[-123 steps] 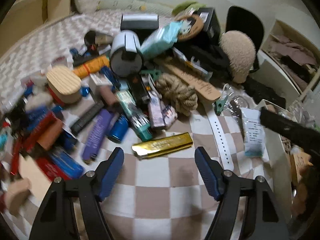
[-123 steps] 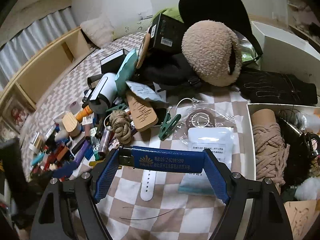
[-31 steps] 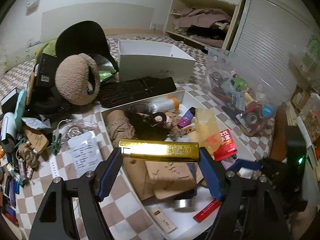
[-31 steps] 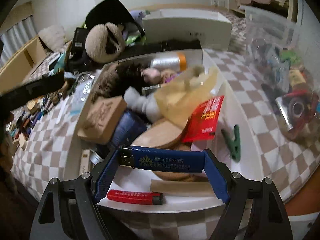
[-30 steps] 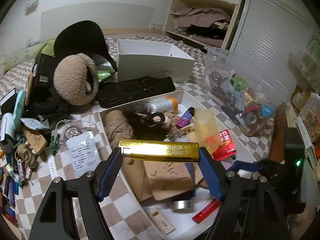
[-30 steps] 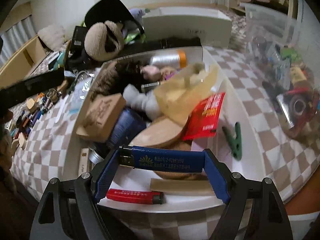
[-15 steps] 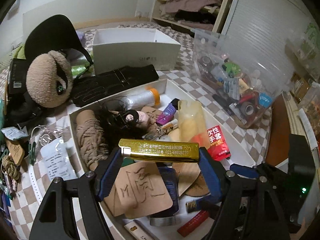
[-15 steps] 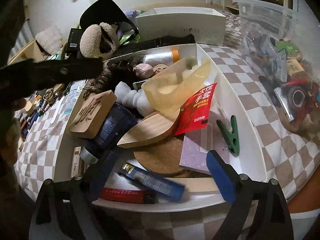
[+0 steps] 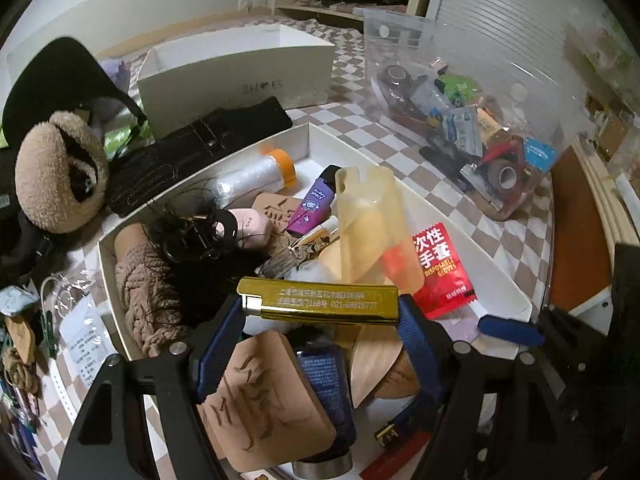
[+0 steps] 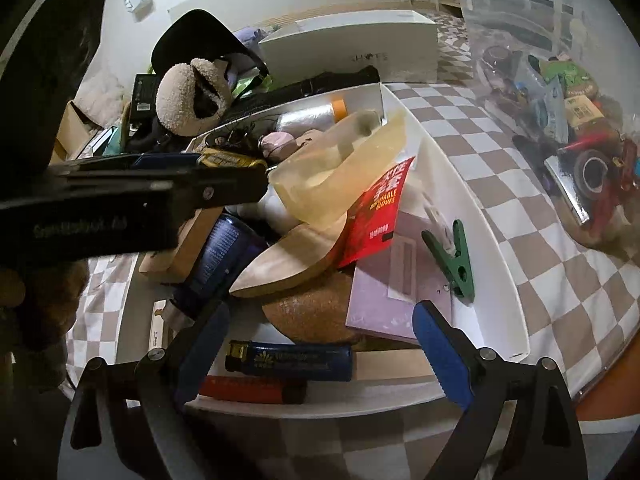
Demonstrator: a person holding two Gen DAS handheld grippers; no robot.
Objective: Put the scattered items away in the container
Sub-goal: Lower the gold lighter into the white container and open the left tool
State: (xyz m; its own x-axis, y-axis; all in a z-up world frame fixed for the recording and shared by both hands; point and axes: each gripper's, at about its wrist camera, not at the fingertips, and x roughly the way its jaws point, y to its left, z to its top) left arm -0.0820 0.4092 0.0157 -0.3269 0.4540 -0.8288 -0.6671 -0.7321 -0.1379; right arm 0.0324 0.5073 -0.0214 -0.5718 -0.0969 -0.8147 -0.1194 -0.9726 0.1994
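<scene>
Your left hand-held gripper (image 9: 320,312) pinches the gold lighter (image 9: 318,300) at frame centre, over the box (image 9: 460,224). Your right hand-held gripper (image 10: 320,340) has just spread; the blue lighter (image 10: 288,361) lies between its jaws, untouched.

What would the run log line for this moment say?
left gripper: shut on gold lighter over white tray | right gripper: open, just released | blue lighter: lying in tray

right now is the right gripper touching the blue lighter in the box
Apart: the right wrist view shows the blue lighter lying in the white box, clear of the right gripper pads.
</scene>
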